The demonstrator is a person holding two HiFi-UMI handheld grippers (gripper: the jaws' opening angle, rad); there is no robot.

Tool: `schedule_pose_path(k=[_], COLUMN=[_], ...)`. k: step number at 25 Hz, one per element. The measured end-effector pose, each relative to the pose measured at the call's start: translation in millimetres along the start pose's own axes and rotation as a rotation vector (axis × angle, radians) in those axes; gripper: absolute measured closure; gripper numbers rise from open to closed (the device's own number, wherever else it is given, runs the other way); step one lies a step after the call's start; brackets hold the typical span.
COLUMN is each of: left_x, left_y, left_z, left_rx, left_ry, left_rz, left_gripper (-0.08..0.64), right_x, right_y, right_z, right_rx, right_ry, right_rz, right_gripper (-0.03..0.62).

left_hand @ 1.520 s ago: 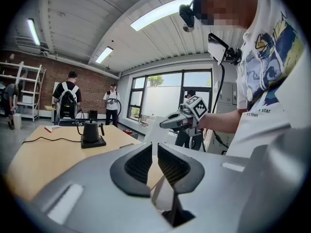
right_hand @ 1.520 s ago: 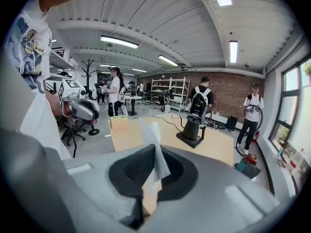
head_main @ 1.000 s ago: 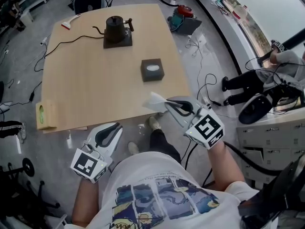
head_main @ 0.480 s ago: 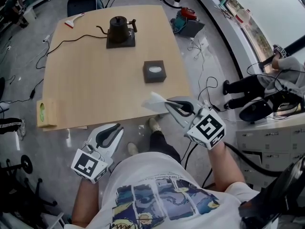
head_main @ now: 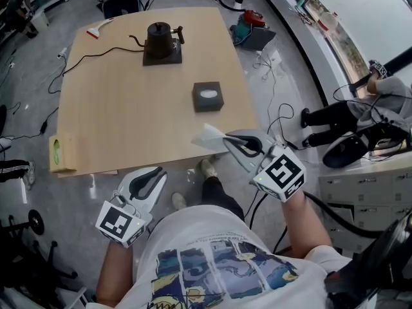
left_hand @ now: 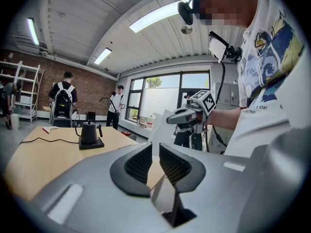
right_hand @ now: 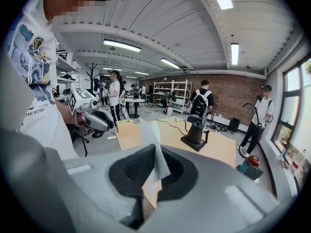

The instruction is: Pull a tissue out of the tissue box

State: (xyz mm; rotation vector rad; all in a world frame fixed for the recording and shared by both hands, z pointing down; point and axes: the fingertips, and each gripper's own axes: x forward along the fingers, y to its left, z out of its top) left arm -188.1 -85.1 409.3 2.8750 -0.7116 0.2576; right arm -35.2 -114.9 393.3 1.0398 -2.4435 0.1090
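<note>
Nothing had moved: right gripper [head_main: 226, 138] clamped one tissue [head_main: 207, 137] beyond the wooden table's [head_main: 122, 118] near edge; left gripper [head_main: 156, 172] gaped empty. One tissue box [head_main: 207, 96] and one kettle [head_main: 158, 38] sat there; grey floor [head_main: 270, 82] around.

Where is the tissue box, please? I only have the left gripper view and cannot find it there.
Observer: The head view shows the dark tissue box on the table, toward its right edge, nearer the person than the kettle.
Operator: Thank you. Is the right gripper really pinching that white sheet?
Observer: Yes; in its own view the right gripper is shut on a tissue that stands up between the pads.
Operator: Is anything else on the table?
Observer: A yellowish box sits at its near left corner.
</note>
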Motion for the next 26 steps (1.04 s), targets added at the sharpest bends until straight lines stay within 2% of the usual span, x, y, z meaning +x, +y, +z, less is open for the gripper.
schedule_pose_path(k=[26], left_x=[-3.2], left_y=[-8.2], left_z=[-3.9], left_rx=[0.002], left_ry=[0.007], left_rz=[0.009], left_gripper=[0.511], right_x=[-8.7], right_y=[3.0], right_z=[-1.9], right_rx=[-0.002], right_ry=[-0.005], right_rz=[0.002], right_gripper=[0.589])
